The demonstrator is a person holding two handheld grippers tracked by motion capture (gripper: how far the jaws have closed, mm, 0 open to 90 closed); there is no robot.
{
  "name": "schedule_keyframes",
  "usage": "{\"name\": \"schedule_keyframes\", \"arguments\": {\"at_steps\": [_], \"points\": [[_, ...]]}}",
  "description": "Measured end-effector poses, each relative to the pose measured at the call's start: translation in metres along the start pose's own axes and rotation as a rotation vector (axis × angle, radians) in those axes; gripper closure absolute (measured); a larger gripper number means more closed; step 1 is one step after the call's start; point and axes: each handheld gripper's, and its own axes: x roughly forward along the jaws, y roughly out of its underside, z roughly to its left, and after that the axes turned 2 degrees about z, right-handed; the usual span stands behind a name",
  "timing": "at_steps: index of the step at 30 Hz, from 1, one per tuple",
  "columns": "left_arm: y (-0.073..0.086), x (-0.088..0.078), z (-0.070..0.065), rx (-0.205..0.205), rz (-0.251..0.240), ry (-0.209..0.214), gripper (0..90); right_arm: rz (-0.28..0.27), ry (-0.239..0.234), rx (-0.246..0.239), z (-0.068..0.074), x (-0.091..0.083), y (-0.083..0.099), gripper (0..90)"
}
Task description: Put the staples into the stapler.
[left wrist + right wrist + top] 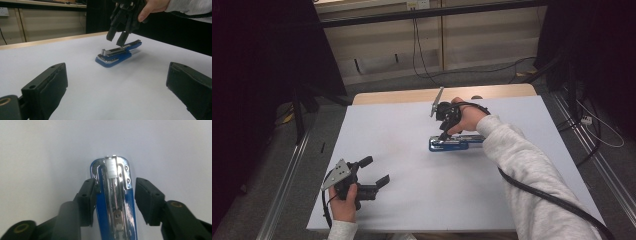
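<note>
right gripper [113,200]: spread astride blue stapler [113,195] | left gripper [374,172]: spread, well apart | table [412,150]

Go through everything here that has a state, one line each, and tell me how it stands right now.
Blue stapler: flat on the white table, lid off or swung back, metal staple channel exposed along its top.
Right tool: open, above the stapler, jaws either side of it; the left jaw looks close against the body, the right one stands apart.
Left tool: open, nothing between its jaws, near the table's front edge.
</note>
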Motion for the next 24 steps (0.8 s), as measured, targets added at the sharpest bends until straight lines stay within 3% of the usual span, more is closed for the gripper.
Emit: {"name": "schedule_keyframes", "arguments": {"at_steps": [13,24], "points": [[-0.001,0.009,0.004,0.009,0.021,0.013,3.5,-0.133,0.051,0.141,0.001,-0.018,0.045,25.2],[-0.008,0.025,0.004,0.005,0.041,0.025,3.4,-0.205,0.100,0.242,0.012,-0.020,0.081,16.3]]}}
